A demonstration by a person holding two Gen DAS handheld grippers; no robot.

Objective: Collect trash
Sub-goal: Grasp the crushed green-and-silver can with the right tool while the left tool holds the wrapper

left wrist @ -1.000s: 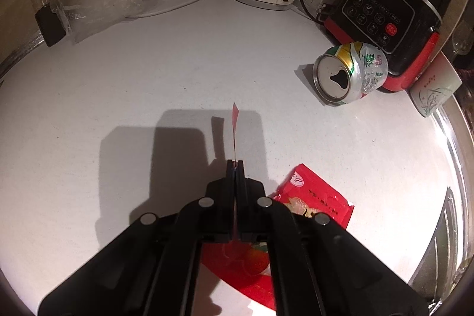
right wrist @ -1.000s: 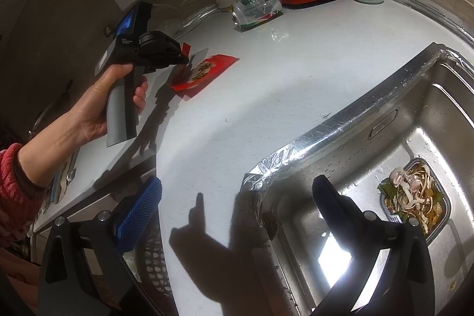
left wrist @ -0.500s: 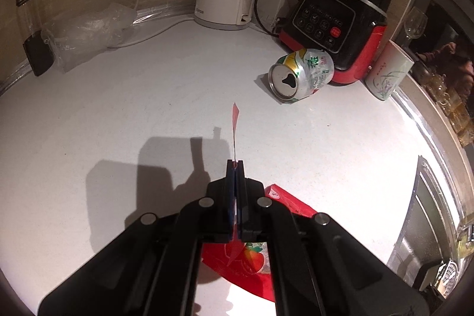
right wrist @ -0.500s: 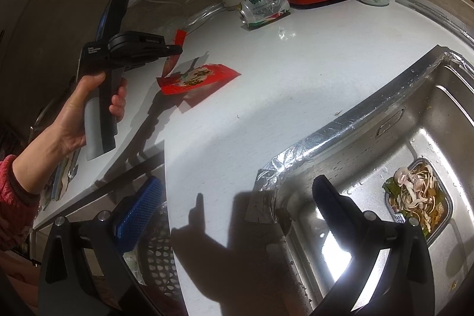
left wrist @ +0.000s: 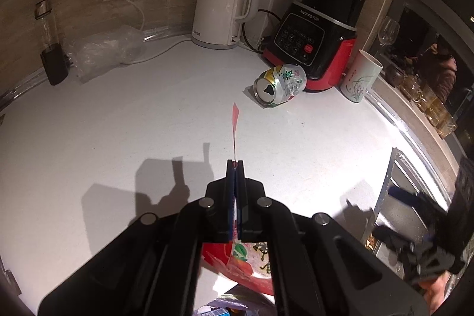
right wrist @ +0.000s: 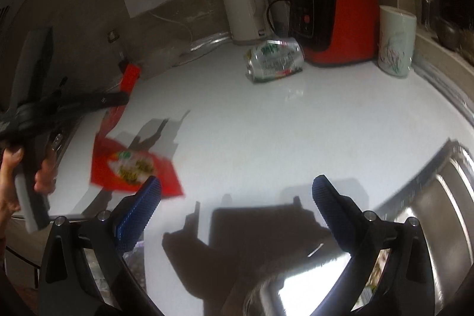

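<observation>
My left gripper [left wrist: 235, 165] has its fingers pressed fully together on the torn top edge of a flat red foil snack wrapper [right wrist: 133, 168], which hangs from them clear of the white desk [left wrist: 118, 138]; a thin red strip of it pokes out past the fingertips, and the printed body of the packet dangles beneath the gripper, over the desk's near edge. From the right wrist view the wrapper looks blurred, with its shadow thrown on the desk behind it.

My right gripper [right wrist: 237, 197] has its blue-padded fingers [right wrist: 139, 212] spread wide with nothing between them, over the near part of the desk.

A crushed silver and green drink can [left wrist: 280, 86] lies on its side toward the back, touching the foot of a red and black blender [left wrist: 314, 49]. A white electric kettle [left wrist: 222, 5] stands left of the blender, a white cup with a green plant drawing [left wrist: 360, 76] right of it, and a crumpled clear plastic bag [left wrist: 103, 49] by the wall at the far left.

The wide middle of the desk is bare white surface between the can and me. On the right the desk ends at the foil-taped rim of a steel sink [right wrist: 444, 168].
</observation>
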